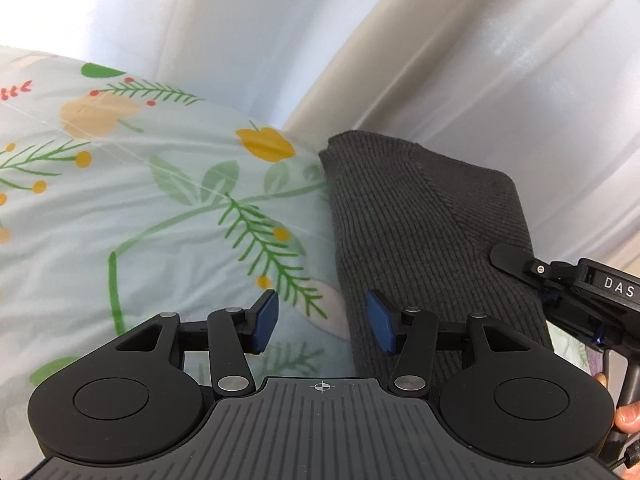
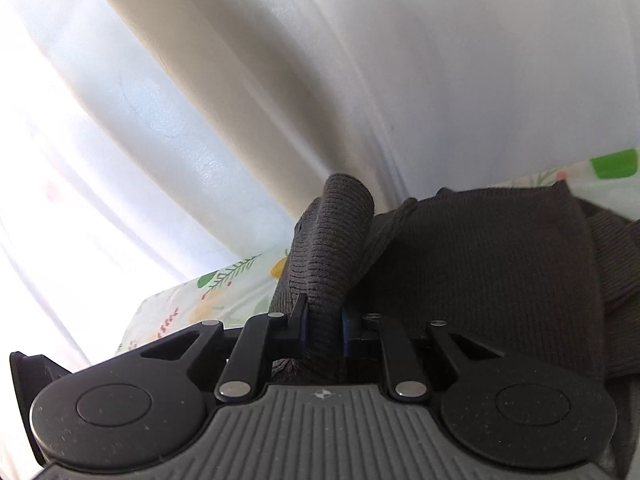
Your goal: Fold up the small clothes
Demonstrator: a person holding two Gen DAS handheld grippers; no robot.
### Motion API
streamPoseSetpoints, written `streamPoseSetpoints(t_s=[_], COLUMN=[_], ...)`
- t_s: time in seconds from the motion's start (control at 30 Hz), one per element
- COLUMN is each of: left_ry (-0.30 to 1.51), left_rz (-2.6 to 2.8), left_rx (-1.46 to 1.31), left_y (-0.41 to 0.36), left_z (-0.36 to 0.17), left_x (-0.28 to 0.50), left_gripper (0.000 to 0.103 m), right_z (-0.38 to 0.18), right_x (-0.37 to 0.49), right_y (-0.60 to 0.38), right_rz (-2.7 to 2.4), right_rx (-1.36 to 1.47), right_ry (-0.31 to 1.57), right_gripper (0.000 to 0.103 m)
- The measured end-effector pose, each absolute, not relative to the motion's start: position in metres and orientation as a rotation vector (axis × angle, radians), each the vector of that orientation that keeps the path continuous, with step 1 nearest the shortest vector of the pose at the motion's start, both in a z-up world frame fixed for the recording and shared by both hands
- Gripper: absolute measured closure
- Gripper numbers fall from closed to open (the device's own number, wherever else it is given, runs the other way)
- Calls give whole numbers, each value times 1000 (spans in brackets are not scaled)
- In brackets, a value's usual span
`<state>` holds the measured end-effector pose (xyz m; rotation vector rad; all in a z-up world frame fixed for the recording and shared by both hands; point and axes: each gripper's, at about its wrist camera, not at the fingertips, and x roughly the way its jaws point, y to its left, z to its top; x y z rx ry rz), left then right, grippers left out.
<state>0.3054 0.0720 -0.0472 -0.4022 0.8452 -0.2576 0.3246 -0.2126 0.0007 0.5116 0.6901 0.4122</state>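
Dark ribbed knit cloth, lying on a flowery table cover with green leaves and yellow blooms. Folded over itself, with a slanted top edge. Near the far side of the cover, close to a pale curtain behind.

Left gripper: jaws spread wide, nothing between them. Blue pads bare. Held low at the near left edge of the cloth, one finger over the cloth, the other over the cover.

Right gripper: jaws pressed tight on a bunched fold of the dark cloth. Pinched bit sticking up past the fingertips like a little hump. Rest of the cloth spread flat to the right on the flowery cover.

Seen from the left view, right gripper biting the right edge of the cloth. Part of a hand showing at the far right, around a handle.
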Motion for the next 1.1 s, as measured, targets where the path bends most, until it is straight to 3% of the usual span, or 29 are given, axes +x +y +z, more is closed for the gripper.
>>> streamPoseSetpoints(t_s=[0.4,0.47,0.53,0.6,0.7,0.8,0.9,0.93,1.1], left_ry=[936,935,934,939,938,935,933,932,929], left_rz=[-366,-370,-371,-372,-373,-368,-367,-368,-361], left_rx=[-344,-337,-332,-335,-330,-331,-327,-320,-297], left_y=[29,28,28,28,27,27,25,25,23], left_z=[-65,-67,-67,-67,-67,-68,-68,-68,-62], left_x=[312,311,311,311,311,310,309,309,303], left_gripper=[48,48,47,47,46,46,45,45,42], right_z=[-22,-25,-30,-41,-52,-59,-61,-61,-31], right_x=[307,308,311,315,314,320,324,325,317], right_y=[-248,-258,-270,-281,-290,-289,-287,-286,-262], right_rz=[138,167,216,288,340,372,390,382,307], right_rx=[328,402,516,691,816,873,886,869,588], right_ry=[729,748,784,811,839,853,859,864,800], right_gripper=[91,86,69,60,59,59,78,80,86])
